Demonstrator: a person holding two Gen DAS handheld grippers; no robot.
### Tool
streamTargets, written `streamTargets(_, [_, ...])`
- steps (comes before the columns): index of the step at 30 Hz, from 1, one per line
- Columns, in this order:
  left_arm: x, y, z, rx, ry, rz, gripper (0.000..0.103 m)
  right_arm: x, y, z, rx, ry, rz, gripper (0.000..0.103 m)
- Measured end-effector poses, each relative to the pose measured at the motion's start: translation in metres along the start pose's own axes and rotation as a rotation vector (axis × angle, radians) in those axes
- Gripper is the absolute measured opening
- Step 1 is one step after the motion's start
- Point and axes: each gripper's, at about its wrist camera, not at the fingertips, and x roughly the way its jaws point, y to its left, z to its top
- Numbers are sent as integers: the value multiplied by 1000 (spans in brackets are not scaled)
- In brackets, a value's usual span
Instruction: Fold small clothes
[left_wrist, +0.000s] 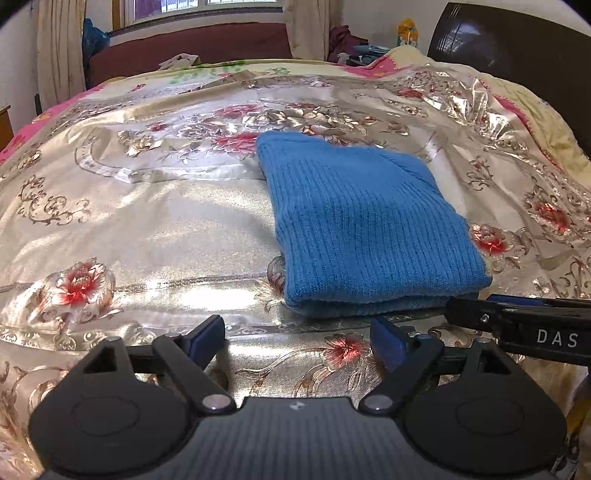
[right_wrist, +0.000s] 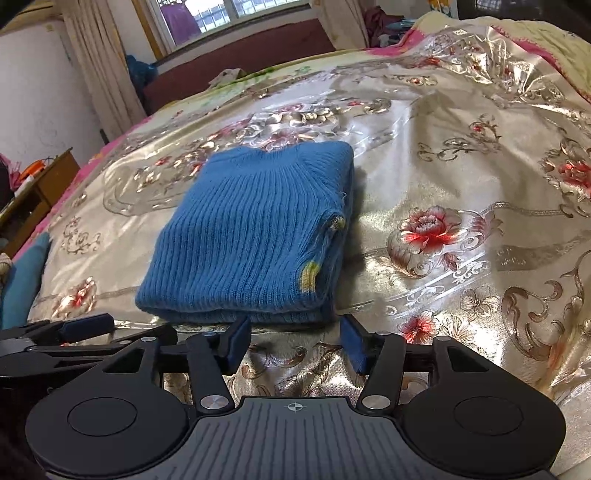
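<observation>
The blue sweater (left_wrist: 369, 229) lies folded at frame centre on the bed (left_wrist: 147, 221). Both the left gripper (left_wrist: 297, 341) and right gripper (right_wrist: 293, 341) have fingers apart, empty, just below its near edge. Catching that edge could drag the stack across the slick cover and undo the fold.

We can read only one piece of text: the white capitals "DAS" on the black body of the right gripper (left_wrist: 465, 312), where it enters the left wrist view from the right edge. The word runs out of frame there, so it may be cut short. Our right wrist view shows no lettering, only a small crosshair mark on the grey ribbed body just behind the fingers.
</observation>
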Motion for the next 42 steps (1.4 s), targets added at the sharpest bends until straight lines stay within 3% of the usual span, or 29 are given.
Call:
streamTargets(13, [-5,1,0,7,-3,64,98,-7,13,-4,-49,-13,-7,61])
streamTargets(18, [-4,4,0,-20,12,68,99,-10,23,-7,-91,-15,-25,65])
streamTargets(42, [-12,-4,-2,-6,36,78,100,-22,22,-10,-55,-9,-101,75])
